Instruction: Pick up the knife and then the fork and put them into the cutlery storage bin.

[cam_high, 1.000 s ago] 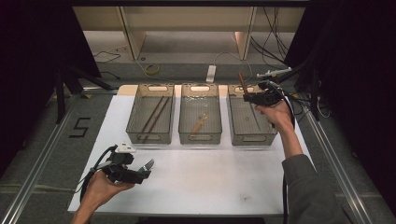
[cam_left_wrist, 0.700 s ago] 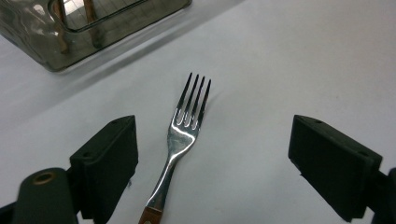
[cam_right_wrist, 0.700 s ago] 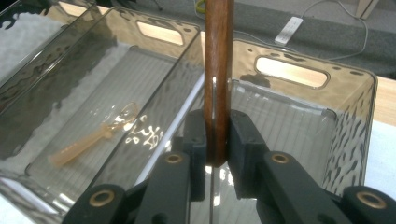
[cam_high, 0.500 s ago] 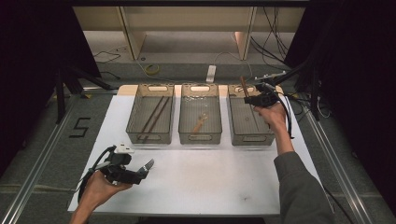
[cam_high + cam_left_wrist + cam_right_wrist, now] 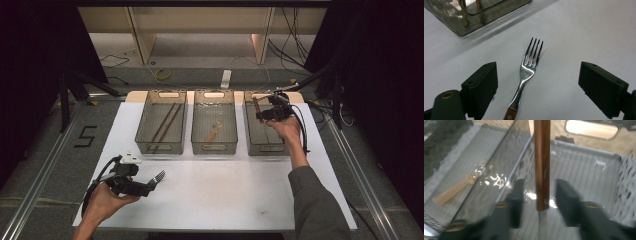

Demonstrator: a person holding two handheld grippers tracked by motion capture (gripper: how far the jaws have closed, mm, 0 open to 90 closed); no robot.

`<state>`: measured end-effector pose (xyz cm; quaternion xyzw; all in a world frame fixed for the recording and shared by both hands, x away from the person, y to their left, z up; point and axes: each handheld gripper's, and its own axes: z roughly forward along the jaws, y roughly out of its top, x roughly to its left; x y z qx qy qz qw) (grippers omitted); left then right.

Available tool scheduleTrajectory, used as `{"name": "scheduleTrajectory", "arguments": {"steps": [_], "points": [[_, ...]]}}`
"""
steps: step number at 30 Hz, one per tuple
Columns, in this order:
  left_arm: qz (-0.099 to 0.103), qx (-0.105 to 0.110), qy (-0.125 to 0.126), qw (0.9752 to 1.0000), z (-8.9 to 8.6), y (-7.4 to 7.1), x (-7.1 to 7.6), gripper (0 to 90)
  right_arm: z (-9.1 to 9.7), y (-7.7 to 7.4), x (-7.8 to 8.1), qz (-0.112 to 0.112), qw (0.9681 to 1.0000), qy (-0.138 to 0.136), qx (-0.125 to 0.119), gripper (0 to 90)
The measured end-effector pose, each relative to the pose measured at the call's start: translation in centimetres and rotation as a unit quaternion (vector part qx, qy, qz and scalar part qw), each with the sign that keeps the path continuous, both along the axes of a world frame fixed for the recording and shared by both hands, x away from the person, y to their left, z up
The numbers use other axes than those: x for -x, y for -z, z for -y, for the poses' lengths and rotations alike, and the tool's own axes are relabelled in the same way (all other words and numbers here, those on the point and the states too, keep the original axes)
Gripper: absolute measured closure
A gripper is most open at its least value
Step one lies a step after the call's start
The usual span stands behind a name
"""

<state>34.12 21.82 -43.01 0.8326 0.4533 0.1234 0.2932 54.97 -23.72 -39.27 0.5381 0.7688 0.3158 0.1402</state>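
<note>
Bins: left bin [image 5: 161, 128], middle bin [image 5: 214, 127], right bin [image 5: 263, 131] abreast on the table [image 5: 225, 195].
Fork [image 5: 527, 72]: before the left bin.

A steel fork [image 5: 527, 72] with four tines and a brown wooden handle is lying flat on the white table, tines pointing toward the three clear bins. A second brown-handled utensil [image 5: 542, 162] — its working end hidden — is being held above the right bin [image 5: 266, 146], handle showing two rivets.

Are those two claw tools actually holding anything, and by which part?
Left gripper is open around a fork, not gripping. Whether the right gripper grips the wooden-handled utensil is unclear.
</note>
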Motion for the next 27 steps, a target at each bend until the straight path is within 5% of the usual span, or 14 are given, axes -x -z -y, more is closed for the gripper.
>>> {"name": "scheduleTrajectory", "arguments": {"steps": [6,13,21,27], "points": [[-0.004,-0.007,-0.001,1.0000,-0.3,-0.1,-0.2,15.5,0.3,-1.0,0.8,0.018,0.9997,-0.012,-0.014,39.4],[-0.021,-0.019,-0.001,0.9996,-1.0,-0.6,-0.6,15.5,-0.2,-2.6,3.5,0.053,0.9962,-0.068,-0.017,32.8],[-0.061,-0.050,0.010,0.9968,-1.3,-1.1,-1.3,16.6,-1.7,-4.2,9.3,0.094,0.9837,-0.151,-0.030,30.5],[-0.099,-0.089,0.009,0.9911,-1.4,-1.0,-1.6,18.0,-2.3,-3.6,13.8,0.115,0.9750,-0.187,-0.033,30.3]]}}
